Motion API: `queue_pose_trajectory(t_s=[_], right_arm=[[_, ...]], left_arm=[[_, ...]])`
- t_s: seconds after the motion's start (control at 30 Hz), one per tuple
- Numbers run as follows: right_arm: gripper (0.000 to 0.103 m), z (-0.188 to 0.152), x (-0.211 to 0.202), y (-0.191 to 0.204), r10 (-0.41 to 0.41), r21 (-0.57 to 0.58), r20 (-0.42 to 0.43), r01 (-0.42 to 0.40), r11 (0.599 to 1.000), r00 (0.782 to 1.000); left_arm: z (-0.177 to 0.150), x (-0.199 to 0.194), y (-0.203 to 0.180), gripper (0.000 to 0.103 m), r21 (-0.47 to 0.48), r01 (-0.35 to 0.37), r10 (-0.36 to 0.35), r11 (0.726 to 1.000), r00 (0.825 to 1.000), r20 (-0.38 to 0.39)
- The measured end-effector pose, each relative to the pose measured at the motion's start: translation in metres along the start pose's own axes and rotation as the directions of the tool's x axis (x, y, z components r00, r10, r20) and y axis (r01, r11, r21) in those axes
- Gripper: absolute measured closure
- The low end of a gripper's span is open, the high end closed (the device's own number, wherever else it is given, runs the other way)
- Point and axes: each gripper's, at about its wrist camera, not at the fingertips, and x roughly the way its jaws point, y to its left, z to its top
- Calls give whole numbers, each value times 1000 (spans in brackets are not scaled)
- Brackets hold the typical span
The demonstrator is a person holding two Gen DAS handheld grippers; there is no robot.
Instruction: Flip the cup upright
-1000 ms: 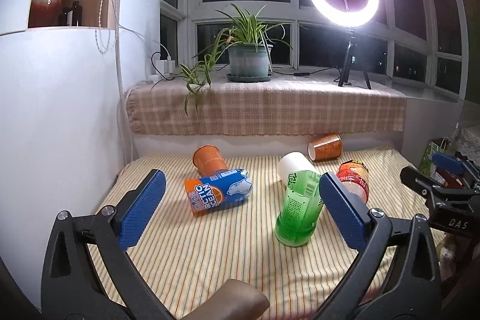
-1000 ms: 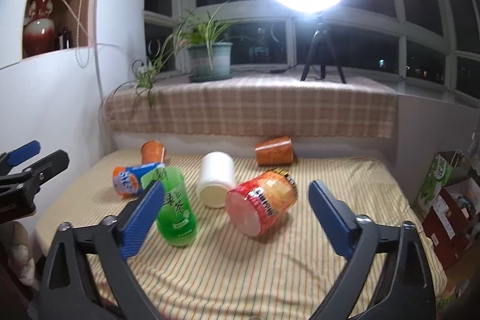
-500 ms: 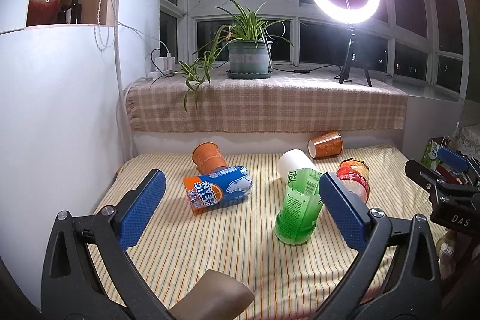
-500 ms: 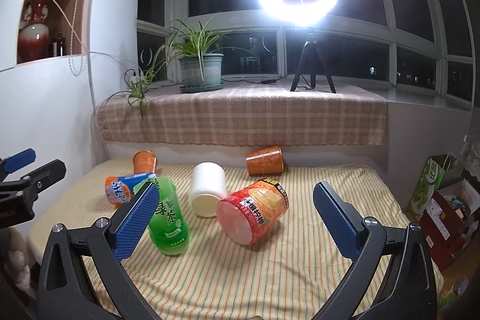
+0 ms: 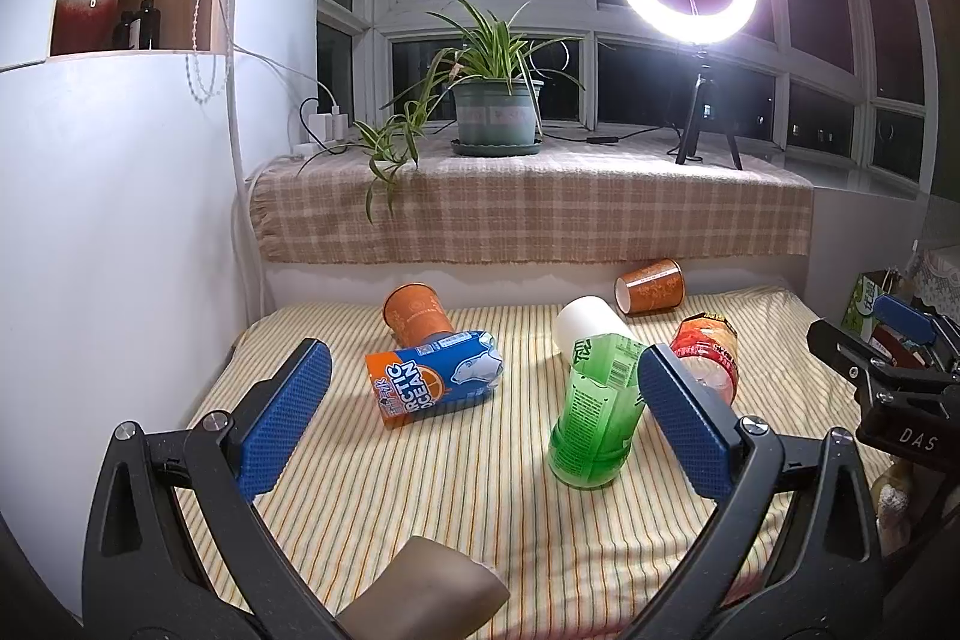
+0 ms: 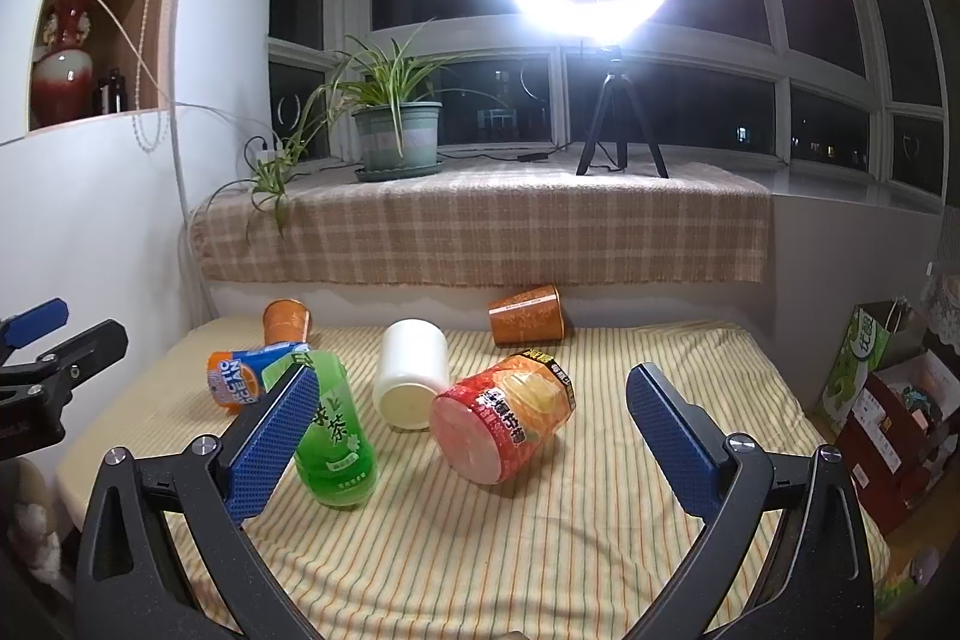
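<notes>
Presently, left gripper (image 5: 480,400) and right gripper (image 6: 474,409) hover level above the striped mat (image 6: 540,550), jaws spread wide, holding nothing. Ahead lie six toppled cups; the red cup (image 6: 504,421) sits nearest, apparently on its side.

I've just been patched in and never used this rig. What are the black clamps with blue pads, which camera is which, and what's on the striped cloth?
Each view comes from a camera on a hand-held clamp, looking along its two blue-padded fingers. The left gripper and right gripper are both open and hold nothing. On the striped cloth all cups lie tipped: a green cup, a red cup, a white cup, a blue-orange cup, and two brown paper cups. A brown one lies close under the left camera. The right gripper also shows at the left view's edge.
</notes>
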Motion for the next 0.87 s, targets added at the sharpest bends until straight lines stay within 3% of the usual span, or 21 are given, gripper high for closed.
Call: queue_pose_trajectory(t_s=[0.87], right_arm=[[1, -1, 3, 2, 4, -3, -10, -4, 1000, 1000]], left_arm=[[-4, 0, 2, 0, 25, -11, 11, 1000, 1000, 1]])
